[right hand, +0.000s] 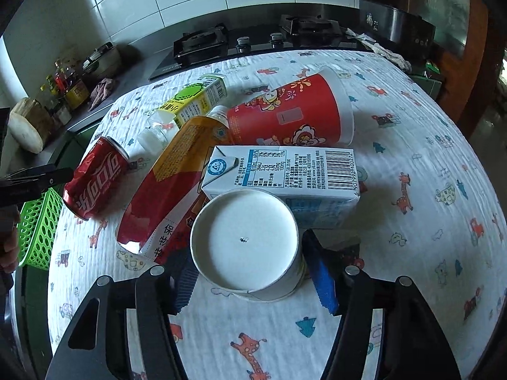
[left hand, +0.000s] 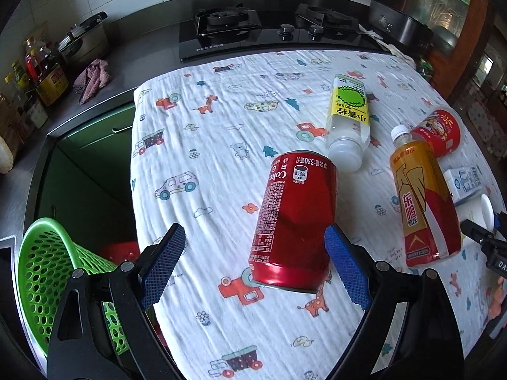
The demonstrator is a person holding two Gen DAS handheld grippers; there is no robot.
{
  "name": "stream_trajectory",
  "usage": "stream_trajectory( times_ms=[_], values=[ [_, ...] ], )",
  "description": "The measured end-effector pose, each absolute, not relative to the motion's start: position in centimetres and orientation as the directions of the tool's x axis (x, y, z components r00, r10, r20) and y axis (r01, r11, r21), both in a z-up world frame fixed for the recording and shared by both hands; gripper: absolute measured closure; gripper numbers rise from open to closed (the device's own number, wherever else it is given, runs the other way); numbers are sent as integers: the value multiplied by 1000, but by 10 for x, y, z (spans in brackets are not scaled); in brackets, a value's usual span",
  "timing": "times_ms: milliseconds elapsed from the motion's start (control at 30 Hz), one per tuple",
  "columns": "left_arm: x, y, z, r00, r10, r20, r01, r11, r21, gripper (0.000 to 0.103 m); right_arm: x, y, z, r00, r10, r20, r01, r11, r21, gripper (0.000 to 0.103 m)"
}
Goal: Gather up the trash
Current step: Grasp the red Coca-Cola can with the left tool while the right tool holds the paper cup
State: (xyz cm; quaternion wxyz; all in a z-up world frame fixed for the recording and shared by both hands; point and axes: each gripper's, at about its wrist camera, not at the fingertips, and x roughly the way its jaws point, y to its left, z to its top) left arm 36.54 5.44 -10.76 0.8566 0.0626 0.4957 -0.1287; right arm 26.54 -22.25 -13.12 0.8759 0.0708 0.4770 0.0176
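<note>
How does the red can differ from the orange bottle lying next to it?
The red can is metal, short and dented, with no cap; the orange bottle is plastic, longer and has a white cap. The can lies between the left hand-held gripper fingers; the bottle lies outside them. Both lie on their sides.

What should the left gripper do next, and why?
Probably shift right to centre on the Coke can, then close. The left gripper is open, its right finger beside the lying can, its left finger well clear. The green basket waits at left.

A dented red cola can, two bottles, a red cup, a milk carton and a white cup are laid on the cloth-covered counter.
</note>
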Motion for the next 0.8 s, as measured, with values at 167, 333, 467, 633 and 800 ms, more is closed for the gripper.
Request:
stream_trajectory(
  times_ms=[167, 333, 467, 633, 800],
  values=[
    [369, 39, -112, 466, -175, -867, 320, 947, -20, 14, 259, -224, -125, 554, 90, -827, 36, 991, 132, 43],
    [376, 25, -121, 438, -174, -882, 345, 938, -13, 14, 250, -226, -116, 567, 82, -820, 32, 992, 121, 43],
    [381, 18, -130, 421, -157, -894, 352, 936, 2, 14, 241, -228, -109, 578, 78, -812, 36, 992, 121, 43],
    [386, 11, -140, 403, -155, -902, 358, 934, 0, 16, 231, -227, -102, 586, 72, -807, 30, 993, 111, 43],
    [388, 8, -144, 398, -156, -904, 355, 935, -5, 24, 226, -226, -95, 594, 70, -801, 29, 994, 108, 43]
  ],
)
